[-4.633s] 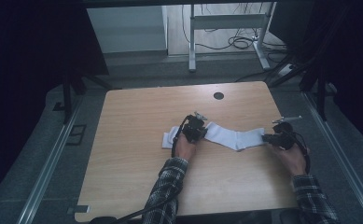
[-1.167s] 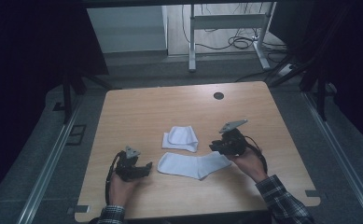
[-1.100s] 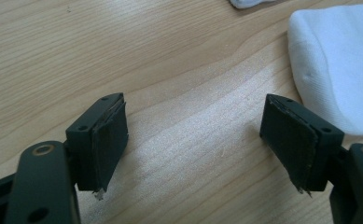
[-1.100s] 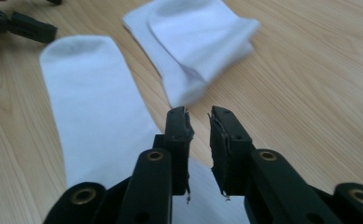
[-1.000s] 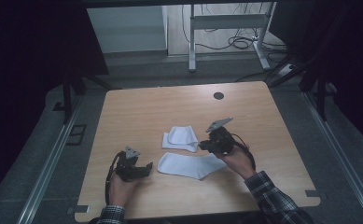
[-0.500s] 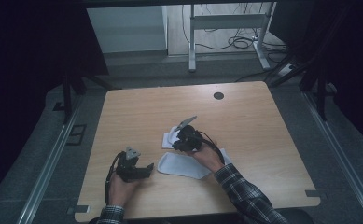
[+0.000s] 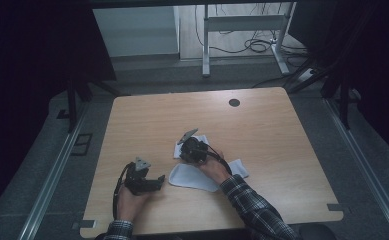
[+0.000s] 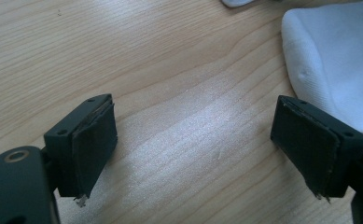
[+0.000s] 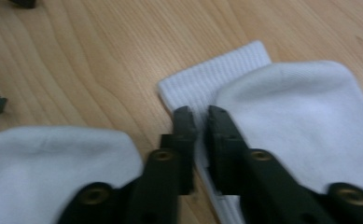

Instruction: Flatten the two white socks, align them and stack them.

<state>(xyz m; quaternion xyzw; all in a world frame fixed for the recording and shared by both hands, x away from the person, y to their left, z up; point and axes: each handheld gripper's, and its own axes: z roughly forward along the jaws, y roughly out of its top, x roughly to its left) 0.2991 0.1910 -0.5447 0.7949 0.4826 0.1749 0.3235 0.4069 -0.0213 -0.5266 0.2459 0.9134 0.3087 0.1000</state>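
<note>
High view: my left gripper sits low on the wooden counter, near the front edge, pointing right toward the toe of the near sock. That white sock lies flat in front of centre. My right gripper is over the far sock, a folded white piece just behind the near one; right hand and plaid sleeve cross over the near sock.

Left gripper view: jaws stand wide apart, nothing between them but bare counter. The near sock's rounded end lies just beyond the right-hand jaw, not touching the pads as far as I can tell. Left gripper holds nothing.

Right gripper view: right gripper has its jaws nearly together, having just been closing. A thin white strip of the far sock's ribbed cuff shows in the narrow gap, so I read it as pinched on fabric. The far sock's smooth body lies right of the jaws, the near sock at lower left.
</note>
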